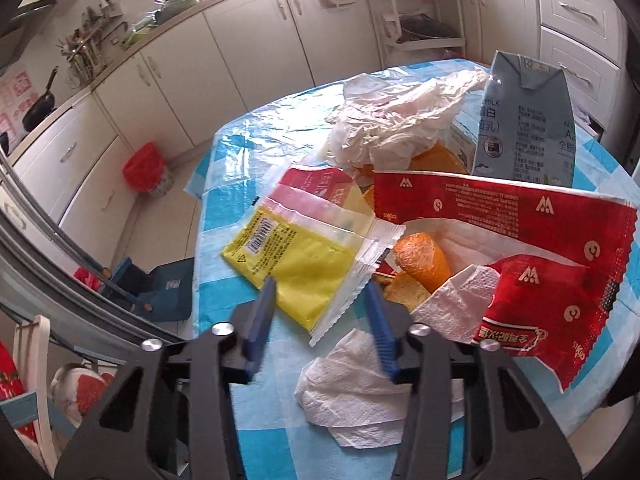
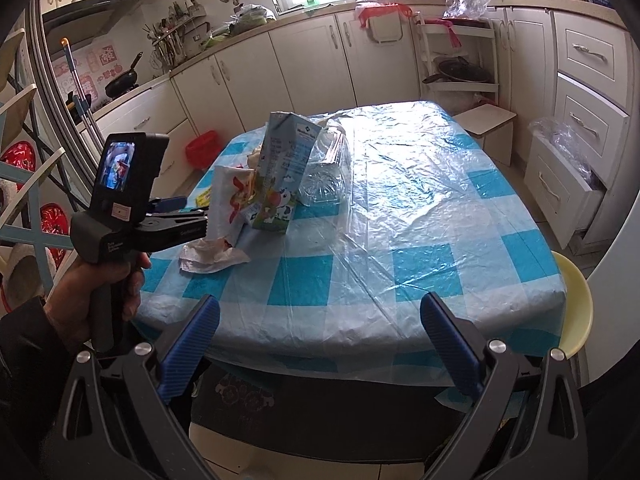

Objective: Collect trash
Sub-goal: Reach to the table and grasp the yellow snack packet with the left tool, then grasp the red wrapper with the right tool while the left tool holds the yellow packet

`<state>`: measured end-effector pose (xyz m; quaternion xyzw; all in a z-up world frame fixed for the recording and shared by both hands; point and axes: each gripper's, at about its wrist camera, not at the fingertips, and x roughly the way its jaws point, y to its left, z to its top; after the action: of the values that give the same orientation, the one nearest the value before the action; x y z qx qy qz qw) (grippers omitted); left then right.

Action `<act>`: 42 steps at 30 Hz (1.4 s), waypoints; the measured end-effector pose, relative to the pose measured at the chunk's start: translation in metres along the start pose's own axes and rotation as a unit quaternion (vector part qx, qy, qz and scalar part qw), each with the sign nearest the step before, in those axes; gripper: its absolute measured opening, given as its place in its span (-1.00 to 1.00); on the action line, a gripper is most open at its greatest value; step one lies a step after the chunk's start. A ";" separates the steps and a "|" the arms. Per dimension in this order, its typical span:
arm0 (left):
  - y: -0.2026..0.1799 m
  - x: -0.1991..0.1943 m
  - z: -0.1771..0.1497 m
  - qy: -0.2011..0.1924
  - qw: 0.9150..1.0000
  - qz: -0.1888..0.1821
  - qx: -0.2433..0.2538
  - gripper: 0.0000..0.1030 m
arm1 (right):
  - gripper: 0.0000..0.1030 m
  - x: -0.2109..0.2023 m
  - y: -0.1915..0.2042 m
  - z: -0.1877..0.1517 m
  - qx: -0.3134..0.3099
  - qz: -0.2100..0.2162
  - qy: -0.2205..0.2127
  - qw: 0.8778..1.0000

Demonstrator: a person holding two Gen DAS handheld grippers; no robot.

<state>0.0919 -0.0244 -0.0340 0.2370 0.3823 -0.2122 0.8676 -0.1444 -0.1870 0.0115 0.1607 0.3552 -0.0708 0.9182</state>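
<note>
A heap of trash lies on the blue-checked table (image 2: 400, 220): a yellow wrapper (image 1: 296, 264), a long red wrapper (image 1: 520, 232), orange peel (image 1: 420, 260), white tissues (image 1: 352, 392), a crumpled plastic bag (image 1: 400, 116) and an upright milk carton (image 1: 524, 128). My left gripper (image 1: 320, 292) points down at the heap. The yellow wrapper's near corner lies flat between its blue fingers, and I see no pad pressing on it. My right gripper (image 2: 320, 300) hangs wide open over the table's near edge, with nothing between its fingers. A hand (image 2: 92, 280) holds the left gripper beside the carton (image 2: 284, 168).
A bin with a red liner (image 1: 146, 168) stands on the floor by the cabinets, beyond the table's far left corner. A blue stool (image 1: 160, 292) sits left of the table and a yellow seat (image 2: 576, 304) at its right corner. Cabinets and open drawers line the walls.
</note>
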 end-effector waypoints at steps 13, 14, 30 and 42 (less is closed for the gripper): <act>0.049 -0.062 -0.028 -0.057 0.986 -0.063 -0.142 -0.99 | 0.87 0.004 0.034 0.022 -0.025 0.075 -0.028 0.997; 0.053 -0.069 -0.033 -0.062 0.984 -0.071 -0.153 -0.99 | 0.87 0.007 0.039 0.025 -0.027 0.083 -0.031 0.996; 0.069 -0.119 -0.067 -0.092 0.969 -0.121 -0.196 -0.99 | 0.08 0.081 0.052 0.068 0.044 0.143 0.009 0.989; 0.065 -0.131 -0.066 -0.108 0.967 -0.130 -0.190 -0.99 | -0.97 0.072 0.036 0.080 0.068 0.184 -0.006 0.981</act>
<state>0.0098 0.0894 0.0431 -0.0078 0.3468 -0.2709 0.8979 -0.0320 -0.1816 0.0277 0.2847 0.3080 0.0746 0.9047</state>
